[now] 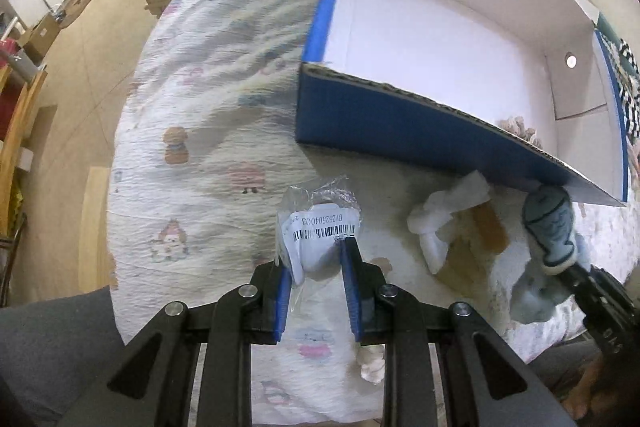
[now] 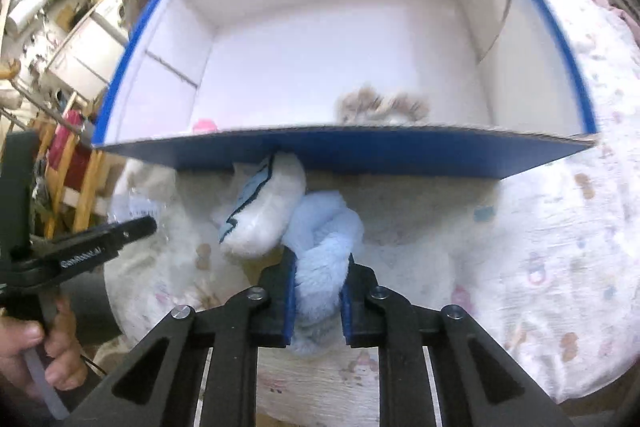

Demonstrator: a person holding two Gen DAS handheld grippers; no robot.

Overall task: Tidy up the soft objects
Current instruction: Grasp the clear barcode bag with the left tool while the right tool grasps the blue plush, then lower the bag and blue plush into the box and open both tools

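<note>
Our left tongs (image 1: 316,259) pinch a white soft toy sealed in a clear barcoded bag (image 1: 316,227), held just above the printed cloth (image 1: 200,131) on the bench. Our right tongs (image 2: 320,291) are clamped on a pale blue plush (image 2: 322,239) with a white fish-shaped part at its 11 o'clock. At 12 o'clock of both stands the open blue-edged box (image 2: 360,155), a beige fuzzy toy (image 2: 380,105) inside near its front wall, and a white knotted cloth toy (image 1: 444,215) lies between the two tongs.

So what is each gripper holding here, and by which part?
The left gripper grips a bagged soft item by its near end. The right gripper grips a blue plush toy by its fluffy light-blue end.
</note>
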